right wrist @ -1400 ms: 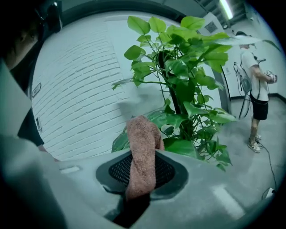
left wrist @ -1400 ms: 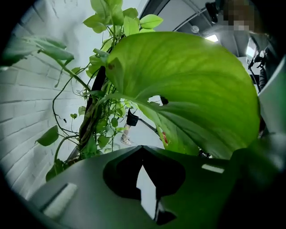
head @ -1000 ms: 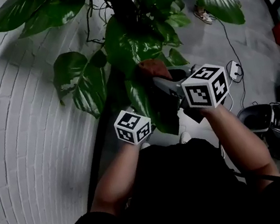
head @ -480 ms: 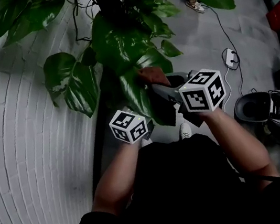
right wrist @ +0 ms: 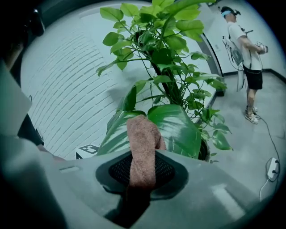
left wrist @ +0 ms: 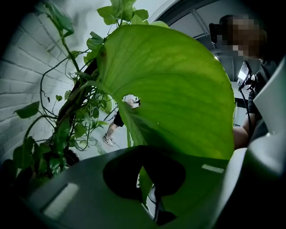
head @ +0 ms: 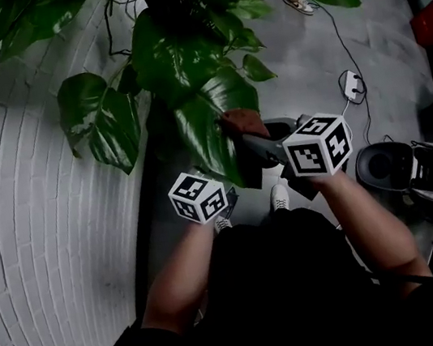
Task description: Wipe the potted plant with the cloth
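Cloth (right wrist: 143, 143): pinkish-brown terry, nubbly and matt, folded into a long narrow strip with a rounded free end; long axis in line with the jaws of the right gripper (right wrist: 143, 176), pointing away from the person and toward the dark stem of the potted plant (head: 181, 59); near end pinched between those jaws, both closed tight on it over dark meshed pads; free end laid on the upper face of a large leaf (head: 212, 123), about mid-leaf in the right gripper view, nearer the right edge in the head view.

Leaf broad, heart-shaped and glossy, deep green with pale streaks; hanging with its long axis downward, tip toward the person.

Left gripper (left wrist: 149, 179): below and left of the right one, jaws brought together on the lower tip of the same leaf, by the look of the head view; a thin green edge running down through the gap between the pads; leaf's underside filling most of the left gripper view, smooth, lighter green, finely veined.

Plant tall and many-leaved, with thin trailing vines round an upright stem; close beside a white-painted brick wall (head: 38, 239) on the left; smooth grey floor (head: 304, 55) on the right.
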{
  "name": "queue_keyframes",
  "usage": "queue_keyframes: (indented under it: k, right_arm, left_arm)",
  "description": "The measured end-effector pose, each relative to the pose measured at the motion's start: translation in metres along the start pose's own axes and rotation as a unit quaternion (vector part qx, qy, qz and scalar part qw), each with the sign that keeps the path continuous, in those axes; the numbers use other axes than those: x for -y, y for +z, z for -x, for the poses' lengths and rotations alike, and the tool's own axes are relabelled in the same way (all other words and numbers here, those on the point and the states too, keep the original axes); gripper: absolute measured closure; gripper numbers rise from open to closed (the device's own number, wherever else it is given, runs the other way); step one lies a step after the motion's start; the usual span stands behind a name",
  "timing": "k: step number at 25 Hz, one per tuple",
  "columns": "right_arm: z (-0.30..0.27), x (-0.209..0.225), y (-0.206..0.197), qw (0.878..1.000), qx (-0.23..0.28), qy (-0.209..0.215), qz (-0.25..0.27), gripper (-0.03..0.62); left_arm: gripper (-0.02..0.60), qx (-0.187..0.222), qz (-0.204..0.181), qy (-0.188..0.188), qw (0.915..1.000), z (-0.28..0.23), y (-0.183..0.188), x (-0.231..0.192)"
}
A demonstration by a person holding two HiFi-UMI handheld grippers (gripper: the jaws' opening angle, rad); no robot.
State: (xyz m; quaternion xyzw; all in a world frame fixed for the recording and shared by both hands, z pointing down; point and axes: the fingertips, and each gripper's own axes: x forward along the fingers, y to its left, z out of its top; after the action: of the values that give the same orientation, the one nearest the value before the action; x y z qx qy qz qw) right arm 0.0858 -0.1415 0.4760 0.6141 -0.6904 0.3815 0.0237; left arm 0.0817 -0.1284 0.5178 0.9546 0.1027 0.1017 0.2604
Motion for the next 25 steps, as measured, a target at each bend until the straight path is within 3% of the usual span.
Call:
queue_keyframes:
  k: [14, 25]
  right_arm:
    - [0.008, -0.001, -0.036, 0.998, -0.041, 0.038, 0.029, 0.528]
    - [0.016, -0.004, -0.068, 0.988, -0.097, 0.097, 0.077, 0.528]
  left_arm:
    - [0.572, 0.012, 0.0, 0.061, 0.9981, -0.002, -0.018, 0.002]
    - [0.572, 0.056, 0.019, 0.138, 0.9886, 0.003, -0.034, 0.006]
